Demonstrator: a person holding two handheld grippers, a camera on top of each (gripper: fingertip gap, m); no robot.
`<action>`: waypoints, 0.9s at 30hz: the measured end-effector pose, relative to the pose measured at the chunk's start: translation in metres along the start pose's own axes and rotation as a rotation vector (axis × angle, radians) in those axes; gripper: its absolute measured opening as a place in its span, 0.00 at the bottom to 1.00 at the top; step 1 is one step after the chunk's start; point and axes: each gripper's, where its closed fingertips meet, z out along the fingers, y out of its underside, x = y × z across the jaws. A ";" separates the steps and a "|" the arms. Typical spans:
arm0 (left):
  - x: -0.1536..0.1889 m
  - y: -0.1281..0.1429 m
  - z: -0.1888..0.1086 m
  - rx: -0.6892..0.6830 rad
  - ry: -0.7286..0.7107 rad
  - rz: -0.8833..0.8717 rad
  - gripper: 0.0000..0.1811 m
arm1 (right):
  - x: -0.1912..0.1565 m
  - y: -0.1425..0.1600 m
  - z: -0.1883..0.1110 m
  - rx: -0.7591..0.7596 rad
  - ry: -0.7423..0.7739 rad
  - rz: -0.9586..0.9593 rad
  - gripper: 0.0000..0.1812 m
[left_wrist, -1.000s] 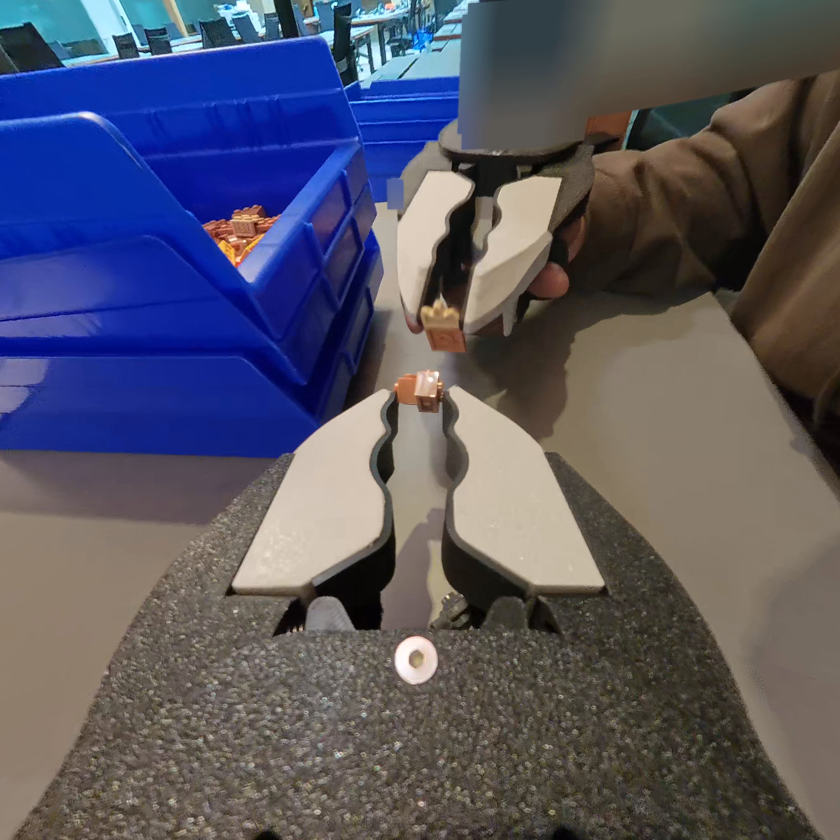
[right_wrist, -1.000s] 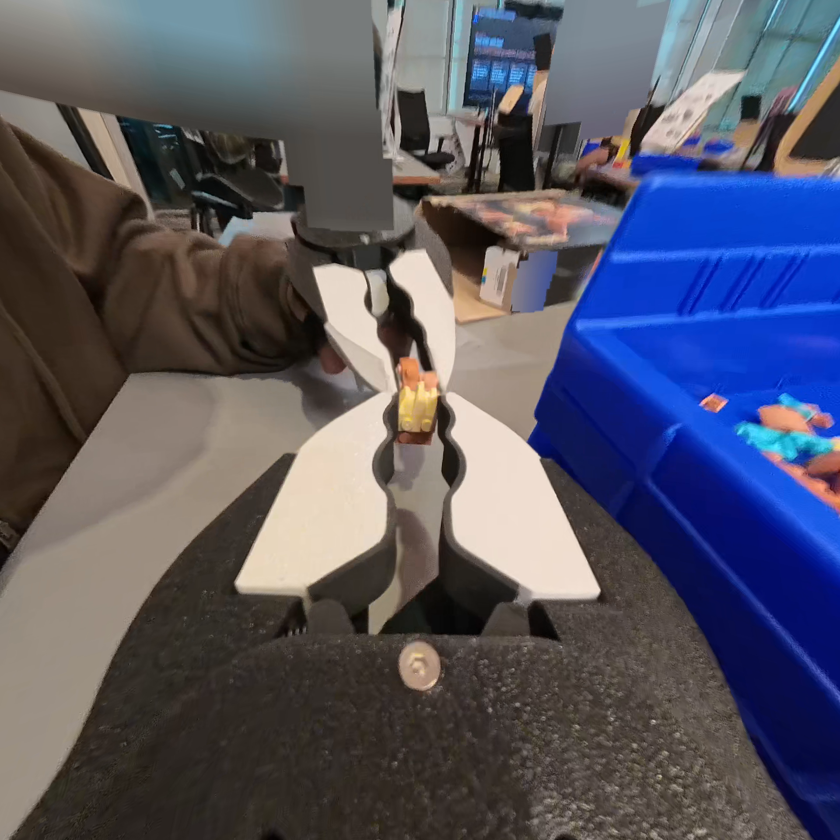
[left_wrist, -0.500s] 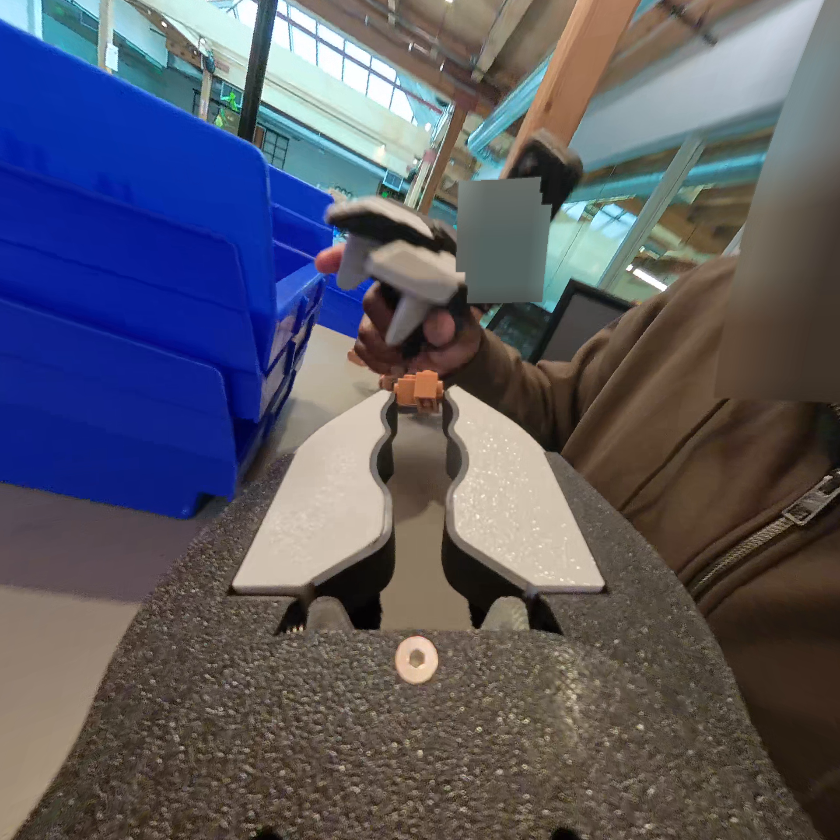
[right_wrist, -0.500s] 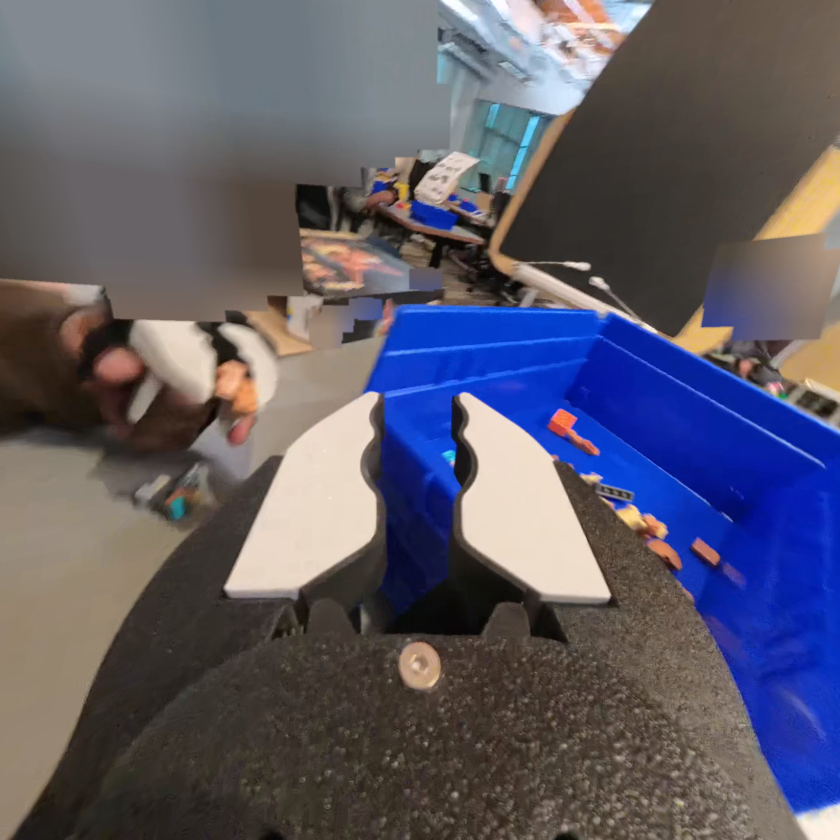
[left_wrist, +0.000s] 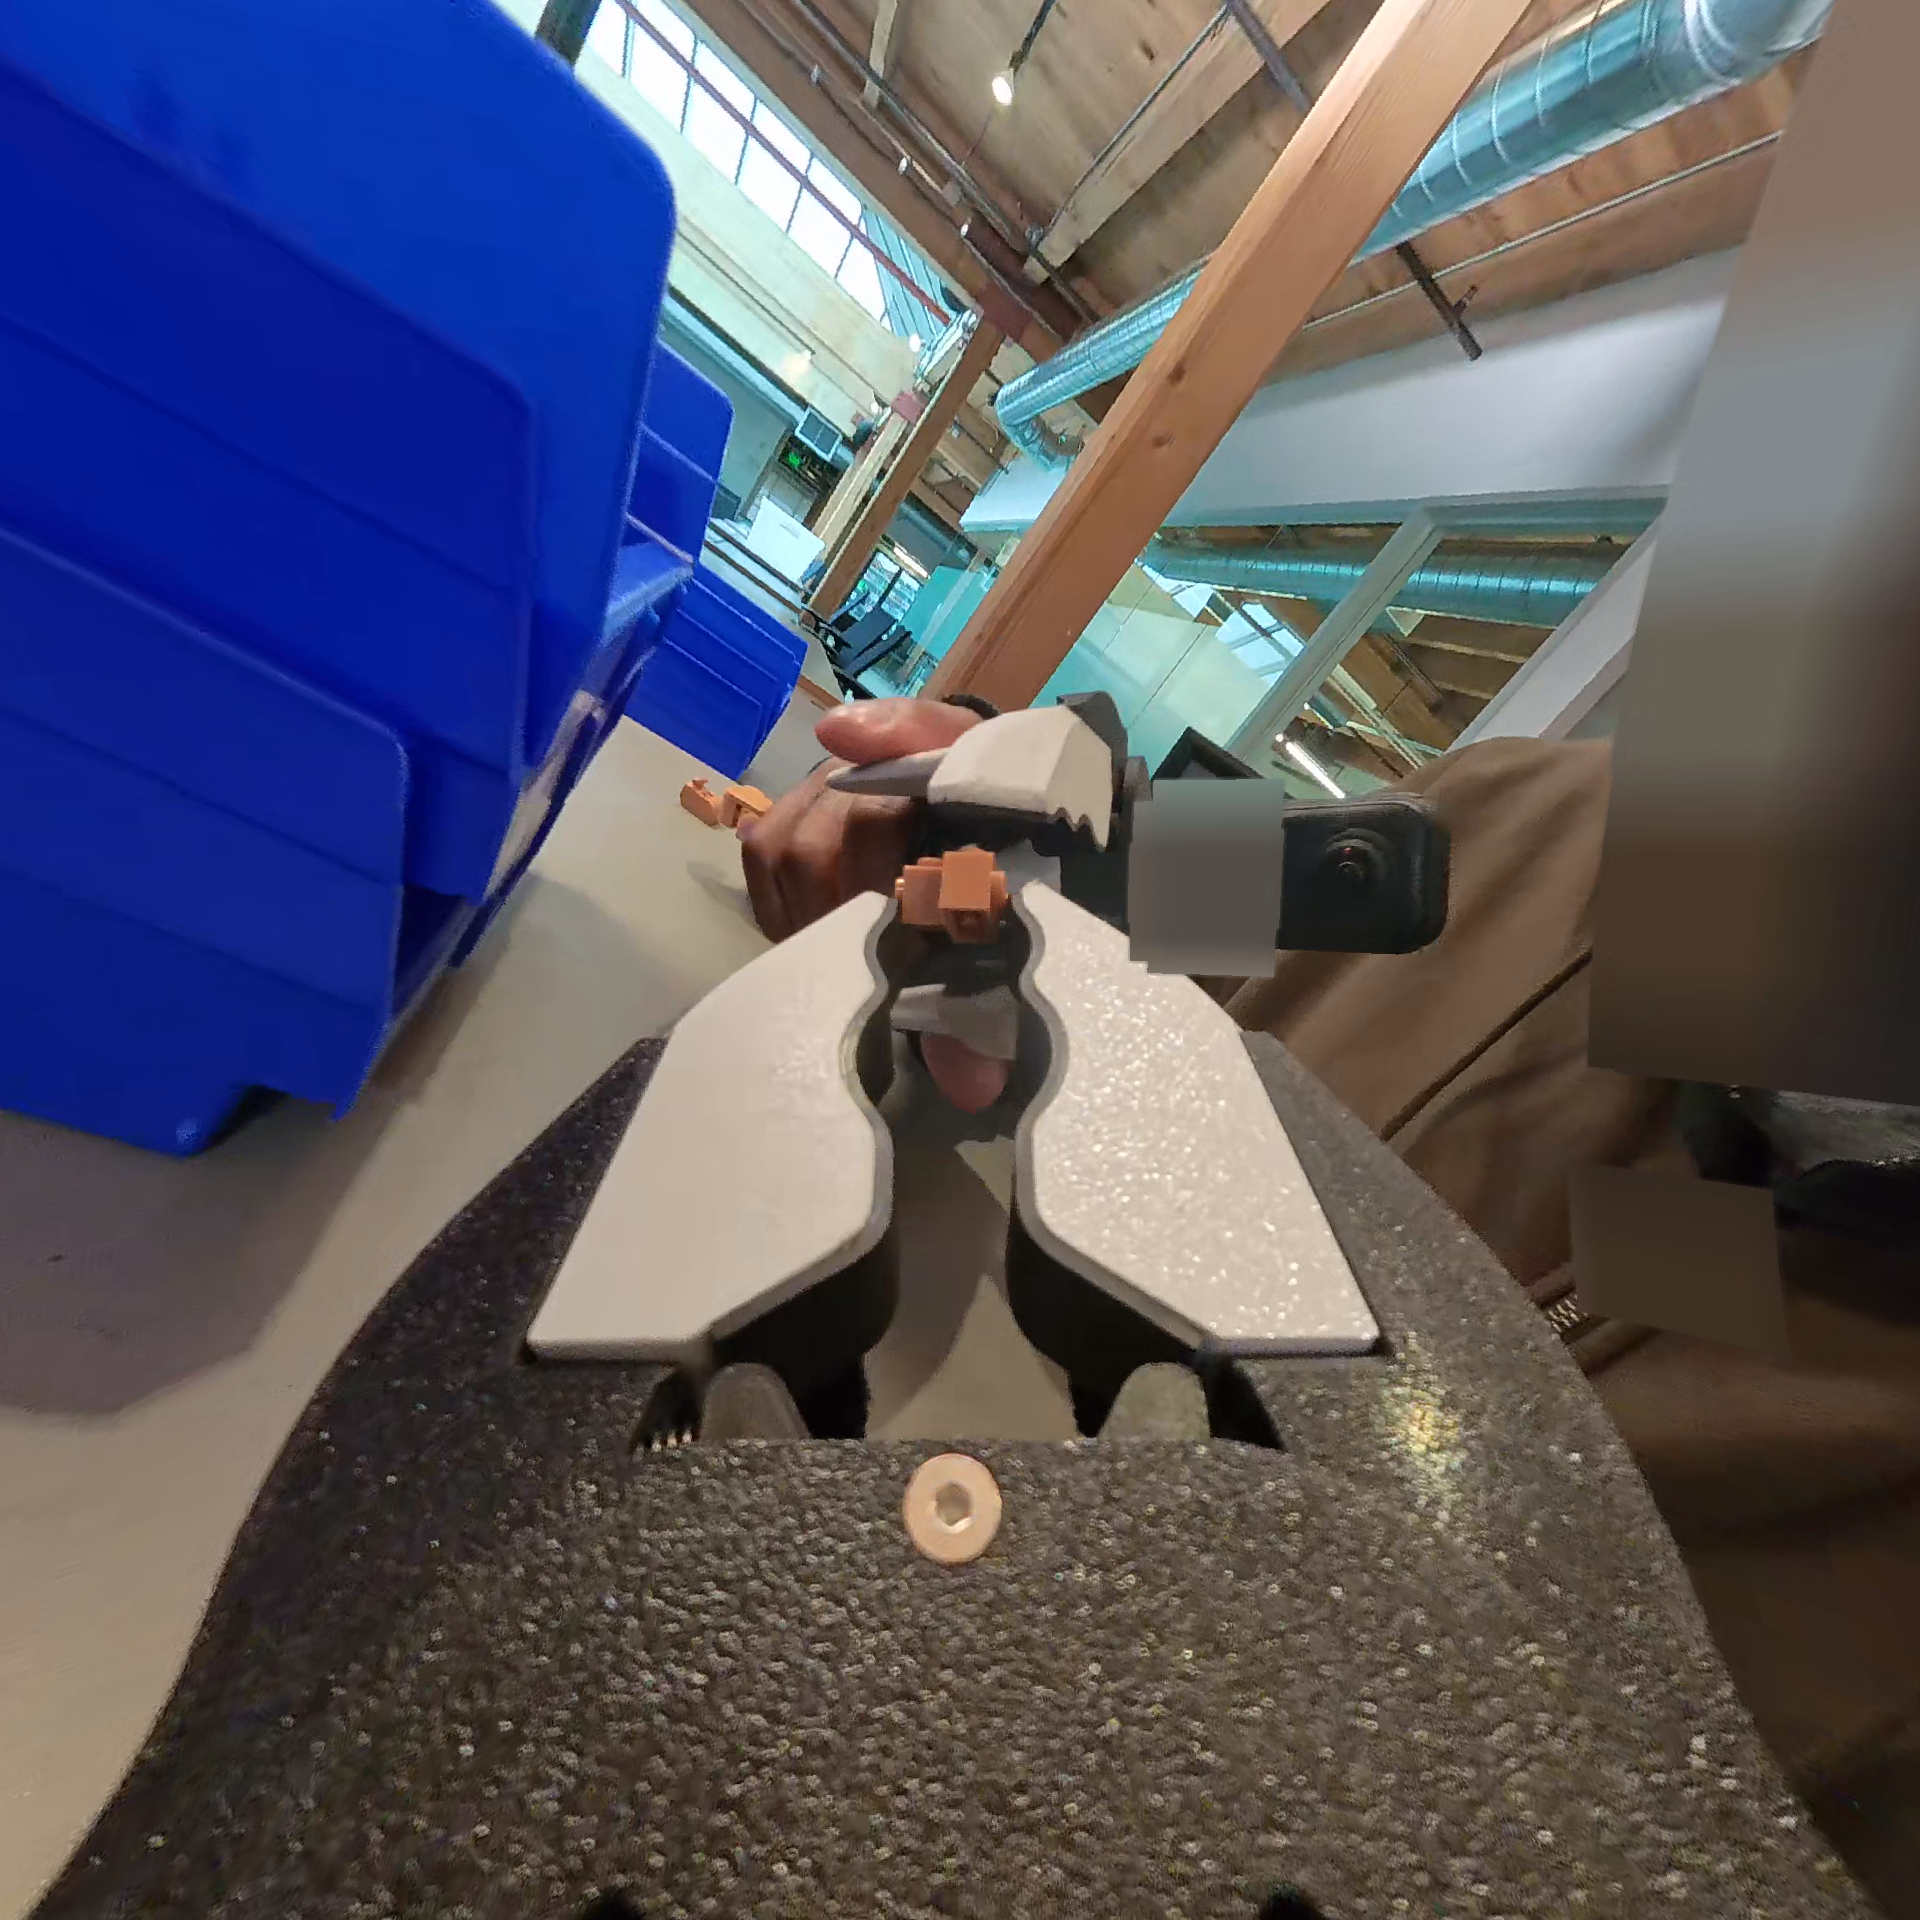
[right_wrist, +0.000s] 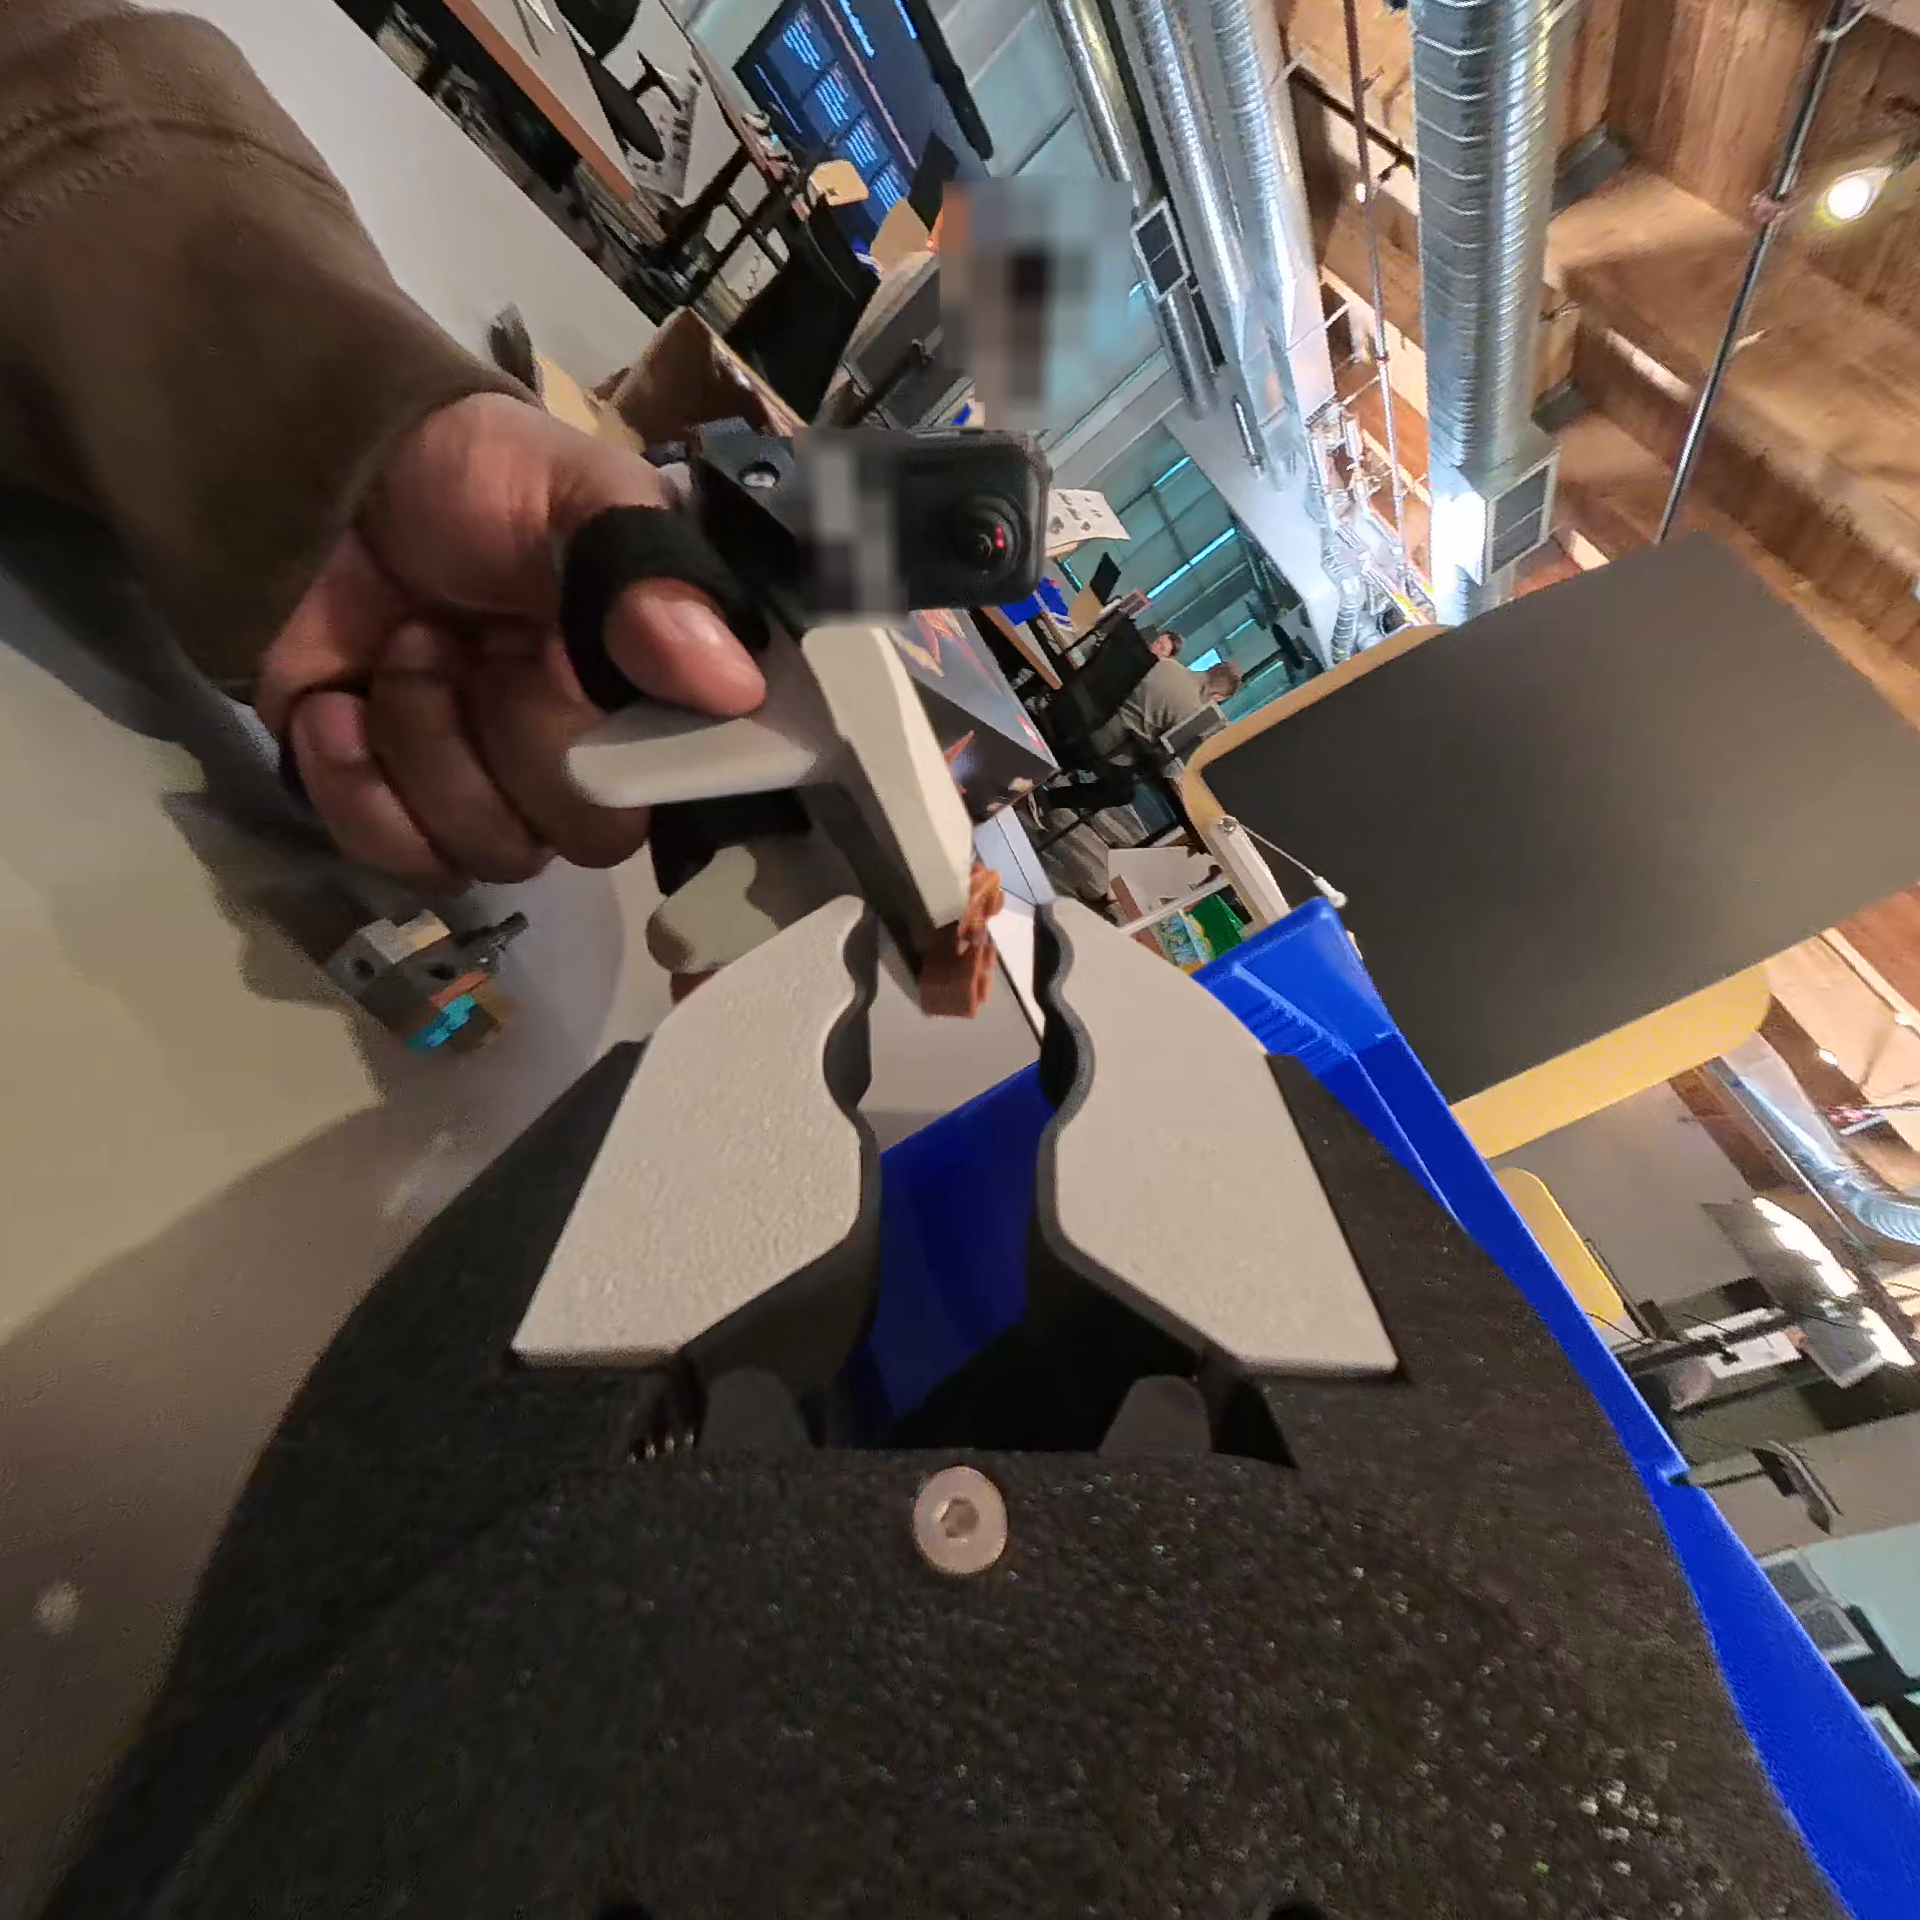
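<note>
Left wrist view: left gripper (left_wrist: 951, 914) clenched on orange brick cluster (left_wrist: 951, 896) at tips, above grey table (left_wrist: 312, 1174) beside blue bins (left_wrist: 312, 582). Small, stiff, light; pinch flat sides.

Right wrist view: right gripper (right_wrist: 951, 935) fingers apart, empty; a sec ago it gripped a yellow-brown piece.

A: Left gripper (left_wrist: 951, 914) finish?
B: Matt grey speckled finger plates; rough black foam-like body; bright metal screw (left_wrist: 952, 1521).
A: Surroundings?
B: Glossy blue plastic bins (left_wrist: 312, 582); smooth matt counter (left_wrist: 156, 1299); orange-brown plastic bricks (left_wrist: 951, 888); brown cloth sleeve (right_wrist: 187, 343).
</note>
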 end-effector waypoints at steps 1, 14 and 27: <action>0.001 0.002 0.001 -0.009 0.003 -0.004 0.10 | 0.000 0.001 0.001 -0.009 0.005 -0.005 0.14; 0.004 -0.004 0.001 0.044 0.052 -0.118 0.11 | 0.006 0.002 -0.002 0.060 -0.097 0.358 0.09; 0.006 -0.001 0.003 0.020 0.053 -0.093 0.11 | 0.004 0.002 -0.005 0.084 -0.141 0.377 0.10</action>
